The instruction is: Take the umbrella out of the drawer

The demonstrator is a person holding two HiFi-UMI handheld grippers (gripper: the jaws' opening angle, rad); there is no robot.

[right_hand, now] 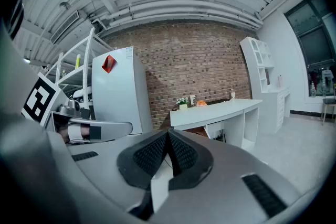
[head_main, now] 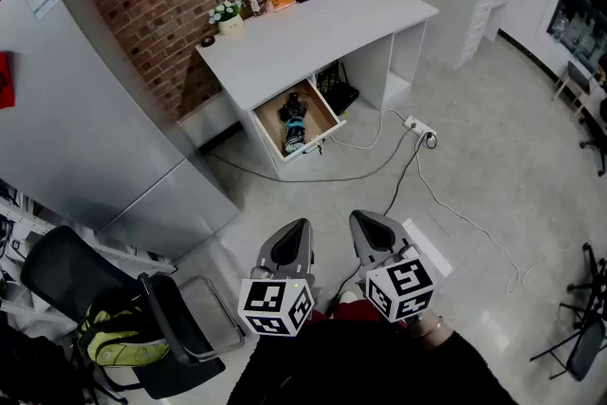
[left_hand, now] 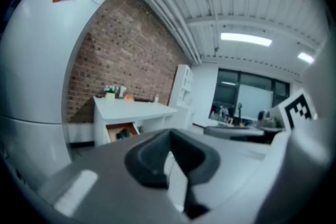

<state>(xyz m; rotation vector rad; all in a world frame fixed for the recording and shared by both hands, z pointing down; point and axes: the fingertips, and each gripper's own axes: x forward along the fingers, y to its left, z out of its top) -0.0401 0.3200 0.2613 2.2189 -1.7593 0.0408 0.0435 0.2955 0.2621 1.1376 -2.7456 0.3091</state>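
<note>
The 2 claws, left gripper (head_main: pixel 298 227) and right gripper (head_main: pixel 364 219), are closed, empty. Far off, the umbrella (head_main: pixel 295 123) lies in the open drawer (head_main: pixel 321 109) under the desk (head_main: pixel 313 24), small and unclear

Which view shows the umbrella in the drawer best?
Head view: it looks down into the open drawer at the umbrella. Left gripper view shows only a small dark shape; right gripper view hides it behind the jaws.
</note>
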